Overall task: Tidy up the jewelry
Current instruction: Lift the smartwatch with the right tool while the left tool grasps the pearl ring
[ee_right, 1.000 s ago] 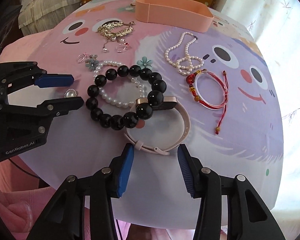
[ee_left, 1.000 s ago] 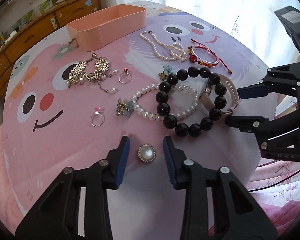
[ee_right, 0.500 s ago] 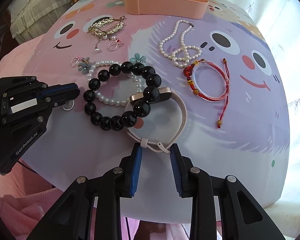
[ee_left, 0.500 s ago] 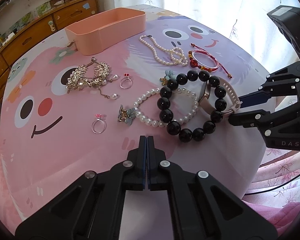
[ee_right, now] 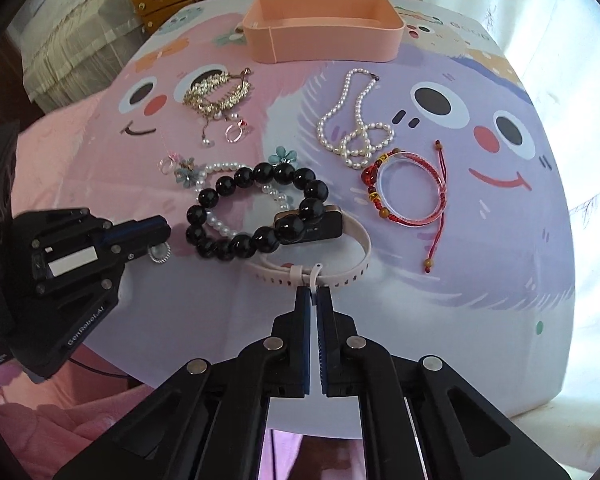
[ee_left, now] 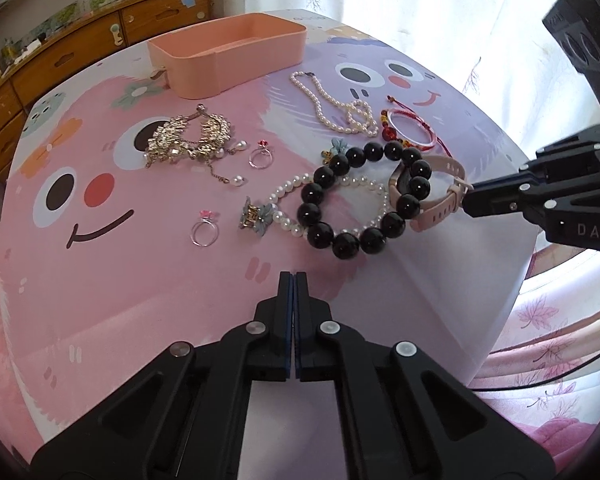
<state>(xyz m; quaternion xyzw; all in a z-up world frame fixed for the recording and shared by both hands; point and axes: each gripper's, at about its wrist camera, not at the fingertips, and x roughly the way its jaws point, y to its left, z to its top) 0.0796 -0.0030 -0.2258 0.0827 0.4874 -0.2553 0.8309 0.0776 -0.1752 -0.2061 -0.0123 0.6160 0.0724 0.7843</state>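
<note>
Hazards, judged from the present layout: pink watch is pinched only by its thin strap tail, while its face lies under the black bead bracelet, itself lying across the pearl bracelet. A lift could drag both along, or the tail could slip free. Brooch shows only as an edge at the left gripper's tips; so small a piece could drop on the way to the pink tray.

Right gripper: jaws pressed together on the watch's strap tail, on the side of the black bead bracelet away from the tray.

Left gripper: jaws pressed together, brooch pinched at the tips, seen in the right wrist view; beside the black bead bracelet.

Tray: far side of the black bead bracelet, apparently empty.
</note>
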